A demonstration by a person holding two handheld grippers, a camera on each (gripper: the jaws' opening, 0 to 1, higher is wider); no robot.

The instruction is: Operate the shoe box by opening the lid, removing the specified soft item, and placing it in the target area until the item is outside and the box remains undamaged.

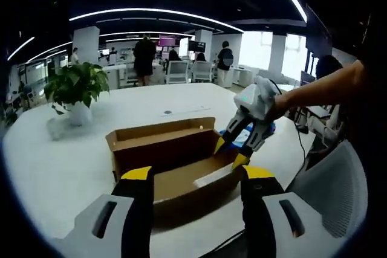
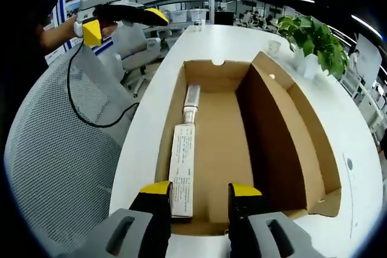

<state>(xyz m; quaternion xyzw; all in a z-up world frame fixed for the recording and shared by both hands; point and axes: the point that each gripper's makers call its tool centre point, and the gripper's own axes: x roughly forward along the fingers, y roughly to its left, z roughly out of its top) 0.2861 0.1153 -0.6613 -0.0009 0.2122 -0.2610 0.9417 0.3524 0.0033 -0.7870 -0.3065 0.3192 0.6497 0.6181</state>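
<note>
My right tool hangs over the near end of the shoe box, jaws parted and holding nothing. In the right gripper view I look straight down into the open box: a long white packet lies along its left wall, with a slim tube-like item beyond it toward the far end; the print on the packet is too small to read. The lid flap stands open on the right. In the left gripper view my left tool hovers spread and empty before the box near the worktop edge. Farther off, a potted plant sits toward the worktop's far left edge.
</note>
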